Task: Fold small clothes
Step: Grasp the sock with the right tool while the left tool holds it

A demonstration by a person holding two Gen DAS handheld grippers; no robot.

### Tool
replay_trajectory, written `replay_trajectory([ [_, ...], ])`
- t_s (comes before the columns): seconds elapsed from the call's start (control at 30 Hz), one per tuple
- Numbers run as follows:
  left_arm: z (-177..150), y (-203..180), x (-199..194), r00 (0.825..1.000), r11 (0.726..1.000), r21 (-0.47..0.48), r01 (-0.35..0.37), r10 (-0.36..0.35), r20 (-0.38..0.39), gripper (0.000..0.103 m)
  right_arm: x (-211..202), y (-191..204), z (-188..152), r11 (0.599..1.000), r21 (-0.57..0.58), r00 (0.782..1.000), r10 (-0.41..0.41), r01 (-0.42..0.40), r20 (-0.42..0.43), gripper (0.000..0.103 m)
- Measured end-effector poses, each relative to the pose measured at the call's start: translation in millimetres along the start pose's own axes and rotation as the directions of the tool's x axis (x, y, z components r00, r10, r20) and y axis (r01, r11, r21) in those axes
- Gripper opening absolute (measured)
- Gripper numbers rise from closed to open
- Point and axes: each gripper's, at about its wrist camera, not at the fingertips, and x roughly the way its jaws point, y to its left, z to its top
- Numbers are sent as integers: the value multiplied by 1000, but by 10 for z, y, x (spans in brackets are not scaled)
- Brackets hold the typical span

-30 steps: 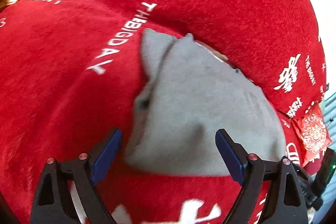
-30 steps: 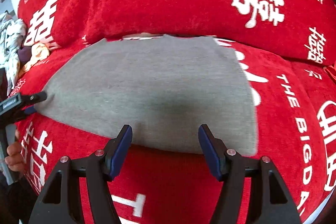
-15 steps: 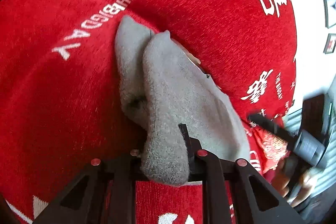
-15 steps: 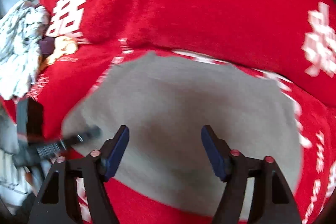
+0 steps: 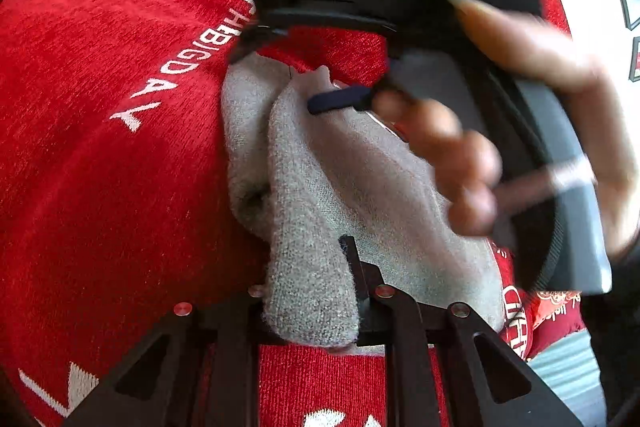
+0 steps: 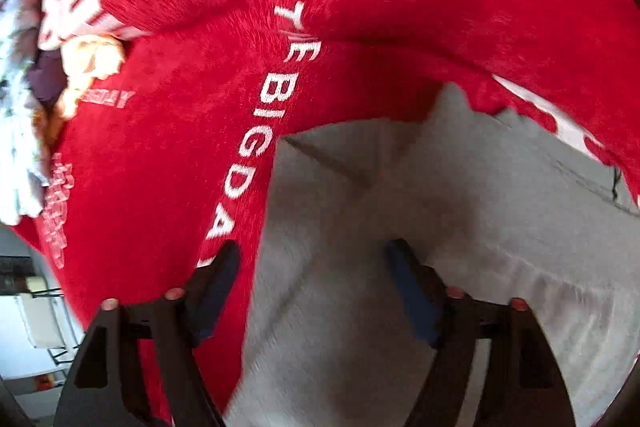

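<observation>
A grey garment (image 5: pixel 360 187) lies on the red cover, with its near edge bunched up. My left gripper (image 5: pixel 312 299) is shut on that bunched edge. Fabric bulges out between its fingers. A hand (image 5: pixel 472 155) holds my right gripper (image 5: pixel 276 79) over the garment's far end, blurred by motion. In the right wrist view the right gripper (image 6: pixel 316 287) points down at the grey garment (image 6: pixel 440 227). Its jaws are opening and straddle the garment's left edge. One finger is over red cover, the other over grey cloth, and nothing is gripped.
A red plush cover (image 5: pixel 100 147) with white lettering spreads over the seat and backrest. A cream cloth (image 6: pixel 92 67) and a white patterned cloth (image 6: pixel 16 147) lie at the far left. A red embroidered pouch (image 5: pixel 556 311) sits at the right edge.
My left gripper closed on the garment's near edge and bunched it up. The right gripper swept left across the garment, its jaws wider, and came into the left wrist view.
</observation>
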Motion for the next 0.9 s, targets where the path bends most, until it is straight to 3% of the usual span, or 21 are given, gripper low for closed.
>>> replay_trajectory([
  [0.1, -6, -28, -6, 1000, 1000, 8, -11, 11, 1, 20, 117, 197, 102, 993, -59, 995, -100, 98, -26, 90],
  [0.2, -2, -64, -8, 1000, 1000, 16, -22, 22, -1, 20, 265, 395, 119, 969, -155, 976, -206, 194, -67, 98],
  [0.33, -20, -201, -13, 997, 996, 62, -71, 70, 11, 18, 433, 561, 33, 916, -278, 946, -318, 289, -67, 95],
  [0.37, -25, -229, -24, 997, 994, 72, -77, 76, 18, 18, 417, 570, 17, 914, -281, 946, -318, 291, -57, 86],
  [0.43, -37, -289, -45, 995, 991, 93, -95, 93, 33, 18, 327, 544, 3, 903, -300, 944, -330, 306, -30, 51],
  [0.47, -43, -314, -53, 994, 989, 102, -104, 100, 39, 18, 250, 497, 13, 897, -301, 939, -342, 323, -13, 23],
  [0.57, -69, -396, -84, 992, 985, 128, -119, 114, 49, 18, 29, 210, 18, 954, -217, 977, -215, 207, -10, 21],
  [0.67, -81, -443, -96, 991, 981, 142, -130, 123, 54, 16, -64, 78, -67, 974, -193, 993, -114, 119, 33, 21],
  [0.8, -112, -491, -124, 988, 976, 161, -149, 142, 52, 15, -192, -129, -199, 988, -153, 995, 8, 7, 96, 21],
  [0.9, -120, -554, -141, 980, 959, 202, -198, 187, 75, 14, -311, -274, -147, 989, -110, 984, 113, -98, 139, 21],
])
